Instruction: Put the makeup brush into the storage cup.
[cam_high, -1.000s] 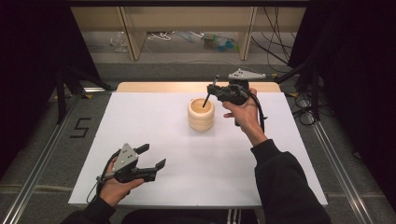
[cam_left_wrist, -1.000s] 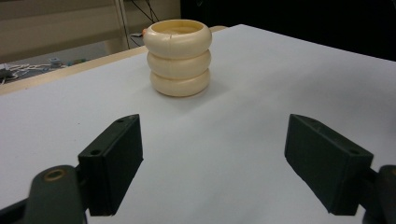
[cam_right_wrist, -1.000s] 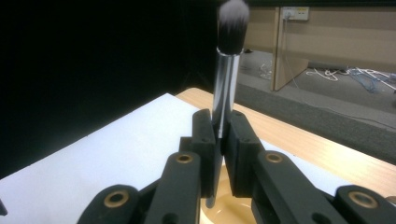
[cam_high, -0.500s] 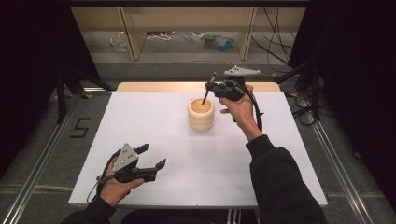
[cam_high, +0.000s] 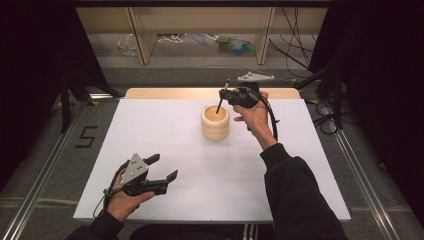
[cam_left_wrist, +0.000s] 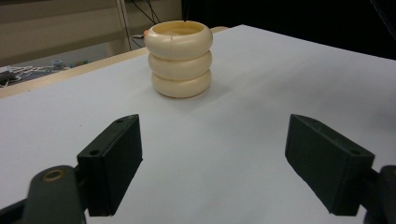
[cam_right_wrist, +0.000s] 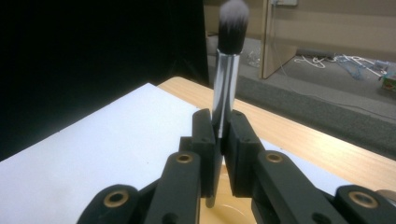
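Note:
A cream ribbed holder (cam_high: 215, 121) made of three stacked rings stands upright on the white table (cam_high: 165, 130), past its middle; it appears as the holder (cam_left_wrist: 178, 58) in the left gripper view. My right gripper (cam_high: 227, 96) hangs just above the holder's rim, shut on a makeup brush (cam_high: 221, 98) whose handle end dips into the holder. In the right gripper view the brush (cam_right_wrist: 228, 70) rises between the shut jaws, bristles up, right gripper (cam_right_wrist: 219, 130). My left gripper (cam_high: 162, 169) rests open near the front left of the table, left gripper (cam_left_wrist: 212, 154) empty.
A wooden strip (cam_high: 170, 93) borders the table's far edge. Beyond it are shelf legs and loose cables on the floor (cam_high: 200, 42). Metal rails (cam_high: 47, 160) run along both sides. A grey plate (cam_high: 255, 77) sits atop the right gripper.
The right gripper has carried the brush slightly toward and over the holder, its handle now dipping inside. The left gripper has stayed put.

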